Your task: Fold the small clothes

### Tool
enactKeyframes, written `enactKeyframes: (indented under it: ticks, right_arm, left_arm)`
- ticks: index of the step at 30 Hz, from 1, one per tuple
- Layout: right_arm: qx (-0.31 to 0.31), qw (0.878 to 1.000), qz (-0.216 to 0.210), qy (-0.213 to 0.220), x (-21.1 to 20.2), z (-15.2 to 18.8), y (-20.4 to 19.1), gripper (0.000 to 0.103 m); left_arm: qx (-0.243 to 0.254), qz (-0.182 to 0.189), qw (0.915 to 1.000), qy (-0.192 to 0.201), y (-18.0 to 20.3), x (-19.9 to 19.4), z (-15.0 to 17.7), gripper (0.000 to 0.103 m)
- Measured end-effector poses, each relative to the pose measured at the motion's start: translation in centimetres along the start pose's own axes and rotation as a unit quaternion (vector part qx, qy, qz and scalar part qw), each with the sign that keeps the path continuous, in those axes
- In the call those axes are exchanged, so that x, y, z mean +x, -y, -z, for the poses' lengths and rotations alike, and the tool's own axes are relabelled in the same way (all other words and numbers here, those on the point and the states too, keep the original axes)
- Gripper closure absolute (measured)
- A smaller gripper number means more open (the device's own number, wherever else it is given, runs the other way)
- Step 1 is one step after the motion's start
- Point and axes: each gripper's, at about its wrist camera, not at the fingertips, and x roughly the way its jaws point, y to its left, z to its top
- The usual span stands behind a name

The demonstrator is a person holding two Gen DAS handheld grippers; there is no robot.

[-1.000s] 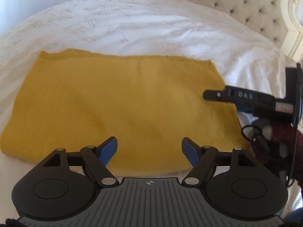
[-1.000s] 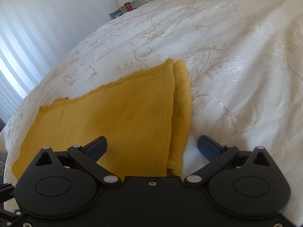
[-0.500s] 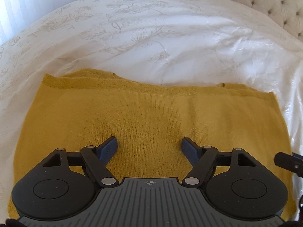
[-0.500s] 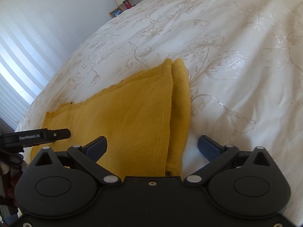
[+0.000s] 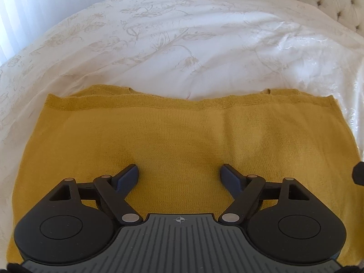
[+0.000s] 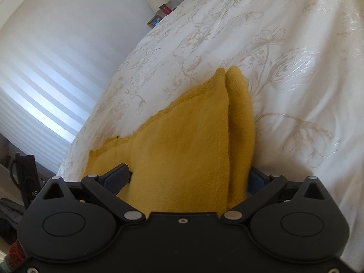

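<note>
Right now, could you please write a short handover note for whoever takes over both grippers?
Left gripper: open, jaws just widened, over the near middle of the yellow garment, nothing gripped.
Right gripper: open, straddling the garment's right folded edge; cloth lies between the jaws, not visibly pinched.
Garment lies flat on the white bedspread, already folded at least once.
Left: grip and make the next fold.

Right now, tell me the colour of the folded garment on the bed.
Mustard yellow, plain knit garment; clearest in the left wrist view.
</note>
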Motion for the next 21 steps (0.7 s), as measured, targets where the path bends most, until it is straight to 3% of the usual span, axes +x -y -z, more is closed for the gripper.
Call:
enactKeyframes:
  ticks: [4, 16, 21]
  right_arm:
    - [0.009, 0.999, -0.025, -0.031, 0.3, 0.1, -0.1, 0.001]
    - [0.072, 0.997, -0.021, 0.016, 0.1, 0.2, 0.7, 0.0]
    - [0.102, 0.995, -0.021, 0.004, 0.3, -0.5, 1.2, 0.0]
  left_arm:
    - [0.0, 0.0, 1.0, -0.001, 0.0, 0.0, 0.0, 0.024]
    - [-0.011, 0.005, 0.9999, -0.008, -0.2, 0.5, -0.6, 0.019]
    - [-0.041, 0.026, 0.9988, 0.001, -1.4, -0.3, -1.0, 0.022]
